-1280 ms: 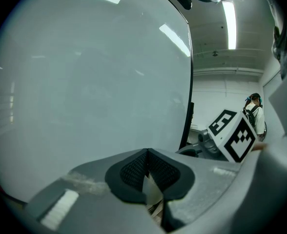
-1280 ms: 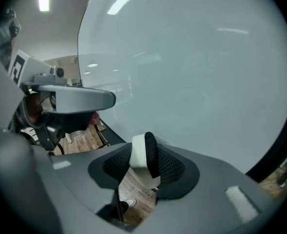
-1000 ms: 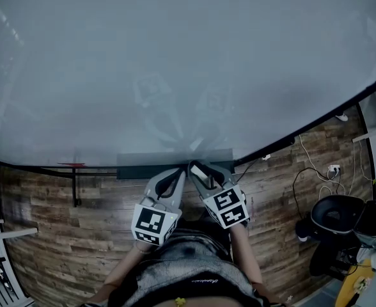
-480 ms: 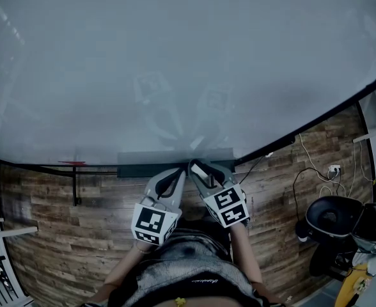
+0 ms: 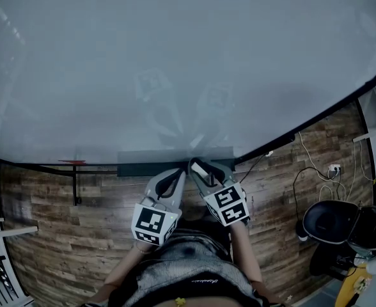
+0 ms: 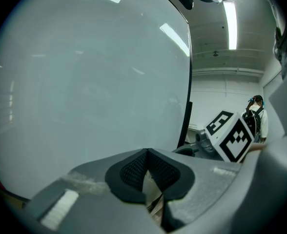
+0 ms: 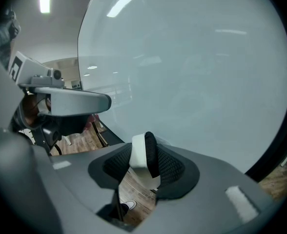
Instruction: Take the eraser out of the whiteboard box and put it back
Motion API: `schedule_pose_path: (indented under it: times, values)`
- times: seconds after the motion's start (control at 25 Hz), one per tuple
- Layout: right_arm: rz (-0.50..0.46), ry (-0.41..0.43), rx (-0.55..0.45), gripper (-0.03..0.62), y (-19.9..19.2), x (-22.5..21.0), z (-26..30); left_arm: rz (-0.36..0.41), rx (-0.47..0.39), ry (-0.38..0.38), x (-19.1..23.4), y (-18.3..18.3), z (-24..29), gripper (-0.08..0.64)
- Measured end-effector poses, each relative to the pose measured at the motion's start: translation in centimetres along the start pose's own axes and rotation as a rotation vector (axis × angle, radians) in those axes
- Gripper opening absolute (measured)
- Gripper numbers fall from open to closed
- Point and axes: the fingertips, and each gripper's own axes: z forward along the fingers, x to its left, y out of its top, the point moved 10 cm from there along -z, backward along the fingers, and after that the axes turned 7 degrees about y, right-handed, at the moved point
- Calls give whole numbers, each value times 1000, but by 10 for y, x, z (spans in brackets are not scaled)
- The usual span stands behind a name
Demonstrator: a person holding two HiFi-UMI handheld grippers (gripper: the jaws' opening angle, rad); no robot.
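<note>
The whiteboard box [image 5: 143, 160] is a dark grey tray on the lower edge of the big whiteboard [image 5: 175, 62]. My right gripper [image 5: 198, 167] hovers just in front of the tray's right half, shut on the eraser [image 5: 201, 170]. The right gripper view shows the eraser [image 7: 142, 152] as a white block with black felt, clamped upright between the pads of the gripper [image 7: 143, 157]. My left gripper [image 5: 177, 173] sits beside it on the left. In the left gripper view its jaws [image 6: 147, 155] meet at the tips with nothing between them.
A red marker [image 5: 71, 164] lies on the board's ledge at the left. Cables and a wall socket [image 5: 332, 169] lie on the wooden floor at the right, next to a black chair [image 5: 330, 220]. A person [image 6: 257, 118] stands far off.
Both grippers have kept still, and the eraser stays in the right one. Only the black chair at the lower right has shifted a little.
</note>
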Motion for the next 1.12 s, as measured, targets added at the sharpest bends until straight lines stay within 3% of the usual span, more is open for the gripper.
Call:
schedule_pose_path:
  times: [0.84,1.12]
  values:
    - [8,-10,-20,163,-2,1,-1,-2,-1,-1,0,0,-2,0]
    - [15,19,-65,202,-4,0,-5,8,5,-12,-3,1,2,0]
